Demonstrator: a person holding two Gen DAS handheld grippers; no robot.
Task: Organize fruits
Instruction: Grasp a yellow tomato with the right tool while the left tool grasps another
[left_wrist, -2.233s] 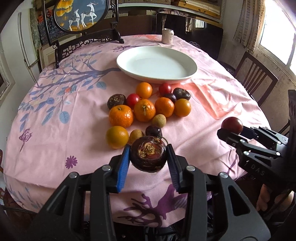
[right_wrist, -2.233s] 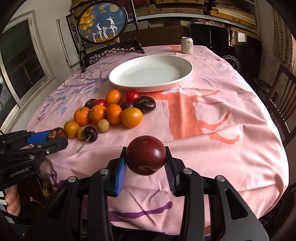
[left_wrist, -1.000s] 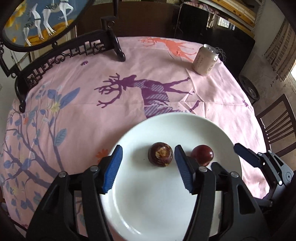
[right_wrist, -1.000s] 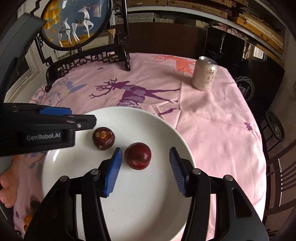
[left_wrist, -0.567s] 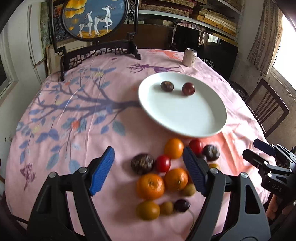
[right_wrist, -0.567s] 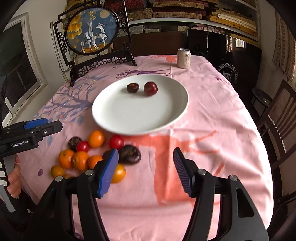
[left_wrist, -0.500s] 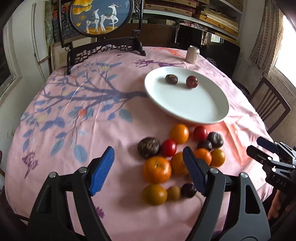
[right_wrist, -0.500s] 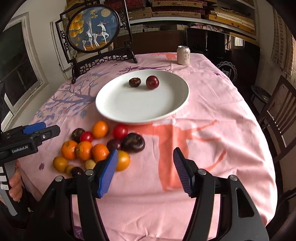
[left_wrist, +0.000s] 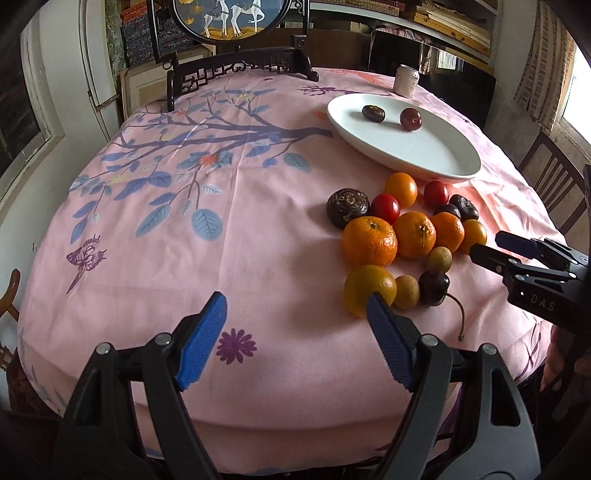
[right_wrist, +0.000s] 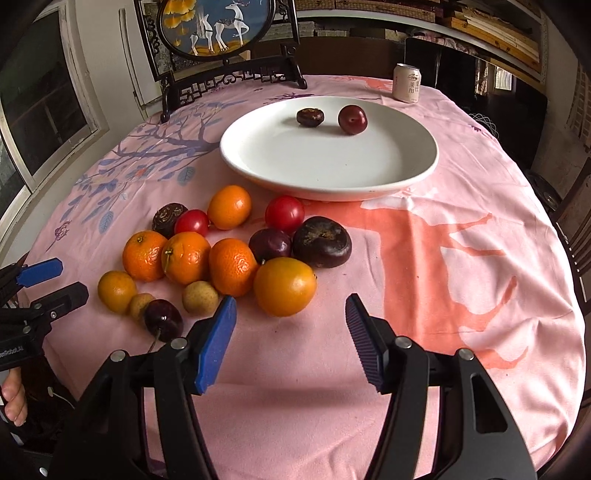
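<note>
A white plate holds a dark wrinkled fruit and a red plum. In front of it lies a cluster of oranges, red tomatoes, dark fruits and small tan fruits. My right gripper is open and empty, just short of a smooth orange. My left gripper is open and empty, left of a smooth orange that sits by its right finger. A dark cherry lies at the near edge of the cluster.
A drink can stands behind the plate. A framed deer screen on a black stand is at the table's far side. Chairs stand to the right. The pink tablecloth's edge drops close below both grippers.
Both grippers released their fruits on the plate, then pulled back to the near side of the table. They are now lower and closer to the fruit cluster, both still open.
</note>
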